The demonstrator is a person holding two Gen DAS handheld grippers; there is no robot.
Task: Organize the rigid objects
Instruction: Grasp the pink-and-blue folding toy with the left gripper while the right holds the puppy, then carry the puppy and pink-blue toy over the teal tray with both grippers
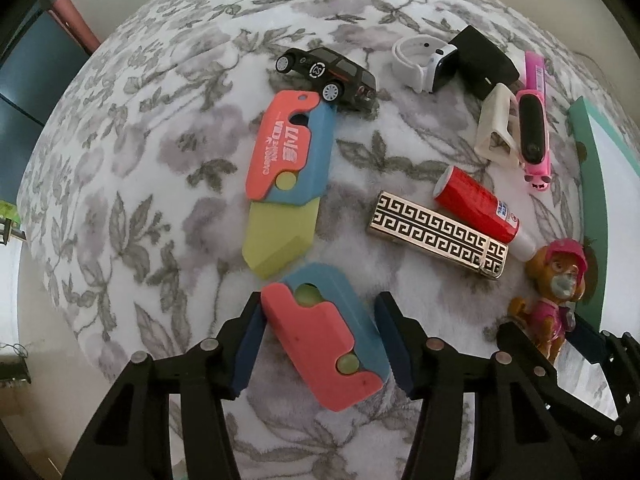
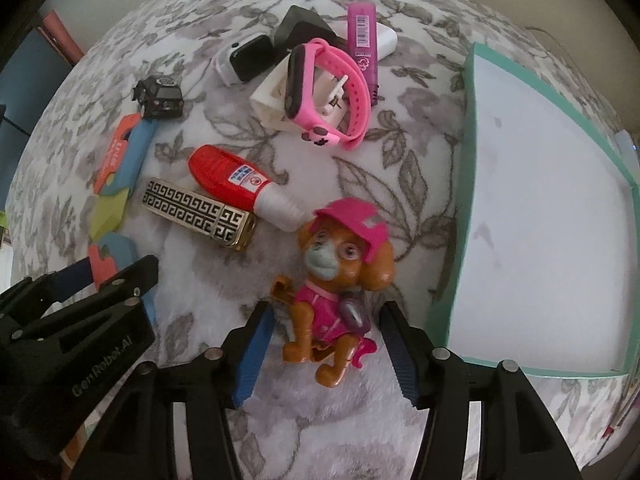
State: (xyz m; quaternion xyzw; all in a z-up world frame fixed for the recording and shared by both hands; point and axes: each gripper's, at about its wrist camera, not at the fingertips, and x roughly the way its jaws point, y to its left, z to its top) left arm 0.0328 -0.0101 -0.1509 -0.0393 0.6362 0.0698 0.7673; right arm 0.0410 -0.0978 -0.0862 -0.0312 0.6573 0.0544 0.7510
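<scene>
The closed toy knife (image 1: 326, 340), judged light, stiff and smooth-sided, lies on the floral blanket (image 1: 152, 184) between the parted left claw (image 1: 320, 344), best taken across its flat flanks, while the hard dog figure (image 2: 340, 288) sits between the parted right claw (image 2: 326, 354), the teal box (image 2: 468, 184) beyond.

I see a fuzzy white blanket with grey leaf print (image 1: 160, 168) carrying everything: a black toy car (image 1: 326, 74) upper centre, a gold Greek-key lighter (image 1: 438, 234) centre right, and a mint-rimmed white box (image 2: 468, 184) at right.
</scene>
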